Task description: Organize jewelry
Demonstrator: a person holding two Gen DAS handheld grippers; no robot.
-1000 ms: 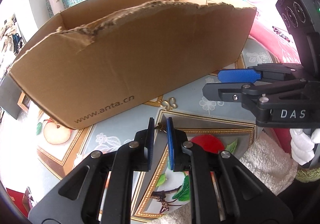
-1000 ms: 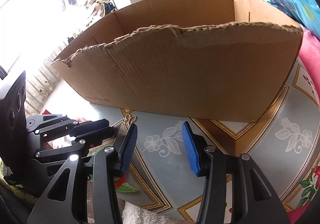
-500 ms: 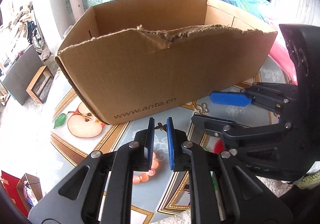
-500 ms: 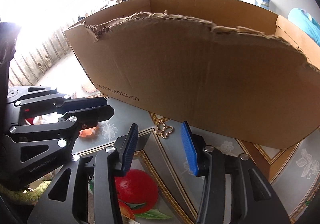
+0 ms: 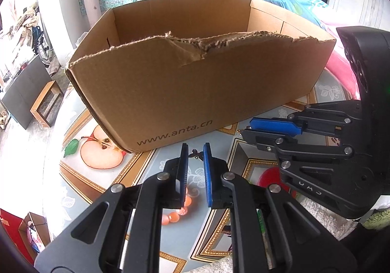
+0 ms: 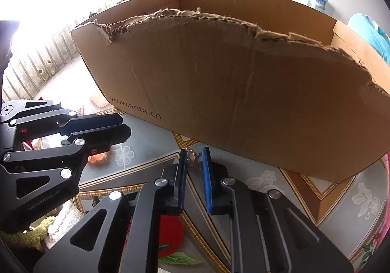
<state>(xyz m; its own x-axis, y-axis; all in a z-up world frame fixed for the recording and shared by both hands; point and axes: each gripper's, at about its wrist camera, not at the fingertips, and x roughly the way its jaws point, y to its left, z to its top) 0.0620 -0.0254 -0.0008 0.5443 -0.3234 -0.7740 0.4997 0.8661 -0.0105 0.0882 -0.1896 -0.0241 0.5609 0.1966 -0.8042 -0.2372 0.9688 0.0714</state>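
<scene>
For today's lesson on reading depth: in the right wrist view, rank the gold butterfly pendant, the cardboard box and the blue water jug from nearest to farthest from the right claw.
1. Gold butterfly pendant: between the tips of the right claw, whose jaws are closing.
2. Cardboard box: just behind, on the patterned table.
3. Blue water jug: far back, upper right, beyond the box.

Can't see the floor of the cardboard box [image 5: 170, 92] past its torn front wall, the orange beads [image 5: 174, 217] sit half hidden behind the left gripper [image 5: 195, 151], and whatever tiny dark piece it's pinching is too small to make out.
</scene>
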